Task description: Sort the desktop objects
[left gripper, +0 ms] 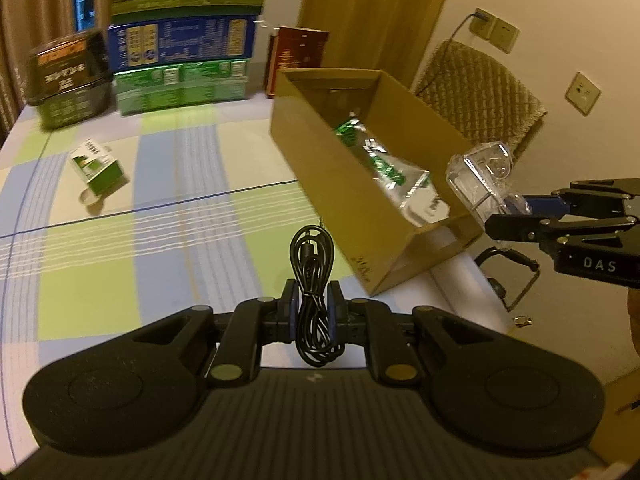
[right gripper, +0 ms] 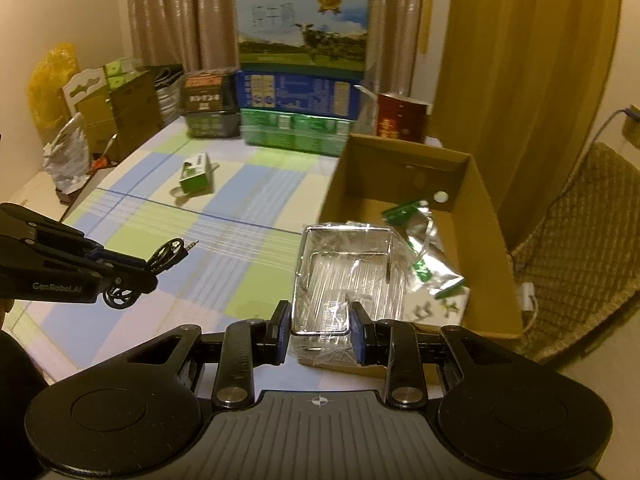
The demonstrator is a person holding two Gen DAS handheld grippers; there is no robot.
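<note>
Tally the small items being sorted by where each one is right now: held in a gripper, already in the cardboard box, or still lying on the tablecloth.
Held in a gripper: 2, the coiled black cable in the left gripper and the clear plastic case in the right gripper.
In the cardboard box: 1, a green-and-silver packet.
On the tablecloth: 1, a small green-and-white box.
Total: 4

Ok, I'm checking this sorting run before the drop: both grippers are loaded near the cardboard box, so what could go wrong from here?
The left gripper pinches the coiled black cable by its middle; loops could slip loose or snag the cardboard box rim. The right gripper holds the clear plastic case by one end, so it may pivot or slip. The grippers are converging on the box and might collide.
</note>
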